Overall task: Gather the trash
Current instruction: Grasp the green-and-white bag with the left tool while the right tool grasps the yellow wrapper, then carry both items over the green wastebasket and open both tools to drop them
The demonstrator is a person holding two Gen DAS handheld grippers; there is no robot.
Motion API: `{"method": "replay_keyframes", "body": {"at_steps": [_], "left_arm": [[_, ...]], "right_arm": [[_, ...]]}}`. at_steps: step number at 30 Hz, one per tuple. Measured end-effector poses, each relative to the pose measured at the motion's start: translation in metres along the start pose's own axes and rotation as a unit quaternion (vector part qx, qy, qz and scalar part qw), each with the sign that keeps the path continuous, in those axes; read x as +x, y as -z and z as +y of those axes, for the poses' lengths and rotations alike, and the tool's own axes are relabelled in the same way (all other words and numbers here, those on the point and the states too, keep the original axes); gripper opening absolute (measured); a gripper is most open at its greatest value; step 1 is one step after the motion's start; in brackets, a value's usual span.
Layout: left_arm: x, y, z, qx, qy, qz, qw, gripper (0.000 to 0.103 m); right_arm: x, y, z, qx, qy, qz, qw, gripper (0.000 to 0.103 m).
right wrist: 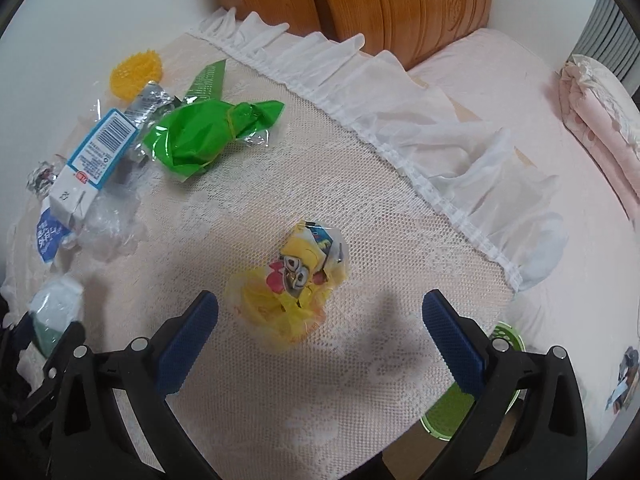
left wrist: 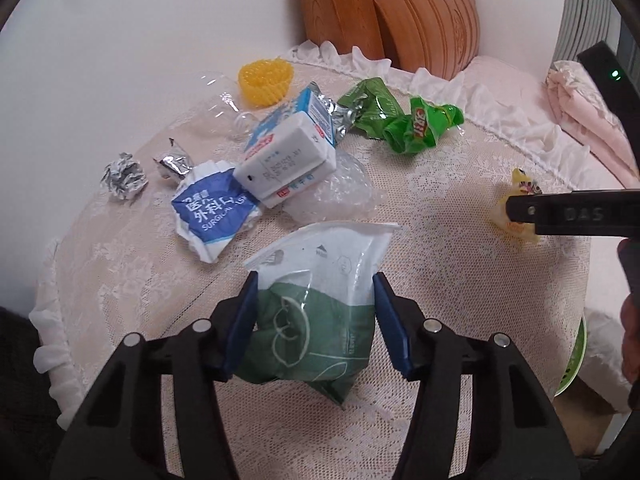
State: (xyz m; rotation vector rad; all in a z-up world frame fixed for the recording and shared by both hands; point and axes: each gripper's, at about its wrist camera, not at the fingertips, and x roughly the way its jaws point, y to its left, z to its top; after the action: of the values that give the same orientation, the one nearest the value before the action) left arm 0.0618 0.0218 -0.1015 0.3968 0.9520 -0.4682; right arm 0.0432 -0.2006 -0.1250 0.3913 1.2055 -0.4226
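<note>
A green and white plastic pouch stands crumpled on the lace-covered round table. My left gripper is shut on it, a blue pad pressed against each side. Further right lies a yellow cartoon wrapper, crumpled on the lace. My right gripper hangs open just above it, with the wrapper ahead of and between its spread blue pads, untouched. In the left wrist view one black finger of the right gripper reaches in from the right over that yellow wrapper.
More trash lies at the back left: a milk carton, a blue mask wrapper, foil balls, green snack bags, a yellow foam net and bubble wrap. A green bin sits below the table's near right edge. Beyond the table is a pink bed.
</note>
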Motion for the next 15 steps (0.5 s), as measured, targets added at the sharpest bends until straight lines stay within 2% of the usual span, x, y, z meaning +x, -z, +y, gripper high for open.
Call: {"method": "replay_keyframes", "body": {"at_steps": [2, 3, 4, 5, 6, 10, 13, 15], "left_arm": [[-0.008, 0.002, 0.003, -0.005, -0.003, -0.006, 1.0000, 0.055], [-0.011, 0.002, 0.003, -0.007, -0.005, -0.008, 0.9999, 0.055], [-0.014, 0.002, 0.004, -0.011, -0.007, -0.008, 0.9999, 0.055], [-0.015, 0.003, 0.005, -0.015, -0.008, -0.006, 0.9998, 0.055], [-0.017, 0.003, 0.006, -0.019, -0.006, -0.005, 0.9998, 0.055], [-0.020, 0.002, -0.001, -0.010, 0.002, -0.005, 0.9999, 0.055], [-0.027, -0.001, -0.018, 0.021, 0.000, -0.015, 0.9997, 0.055], [-0.034, -0.004, -0.035, 0.040, 0.008, -0.023, 0.9989, 0.055]], "right_arm": [[0.005, -0.002, 0.005, -0.001, 0.004, -0.011, 1.000, 0.084], [0.006, -0.002, 0.007, -0.004, 0.001, -0.013, 1.000, 0.080], [0.006, -0.002, 0.009, -0.007, 0.000, -0.016, 1.000, 0.067], [0.007, -0.001, 0.010, -0.009, 0.000, -0.017, 1.000, 0.048], [0.008, -0.001, 0.010, -0.010, -0.005, -0.017, 1.000, 0.042], [0.005, 0.004, -0.003, 0.002, -0.042, -0.016, 0.999, 0.034], [-0.006, 0.013, -0.021, 0.021, -0.085, -0.024, 0.996, 0.034], [-0.018, 0.019, -0.038, 0.026, -0.094, -0.036, 0.995, 0.034]]}}
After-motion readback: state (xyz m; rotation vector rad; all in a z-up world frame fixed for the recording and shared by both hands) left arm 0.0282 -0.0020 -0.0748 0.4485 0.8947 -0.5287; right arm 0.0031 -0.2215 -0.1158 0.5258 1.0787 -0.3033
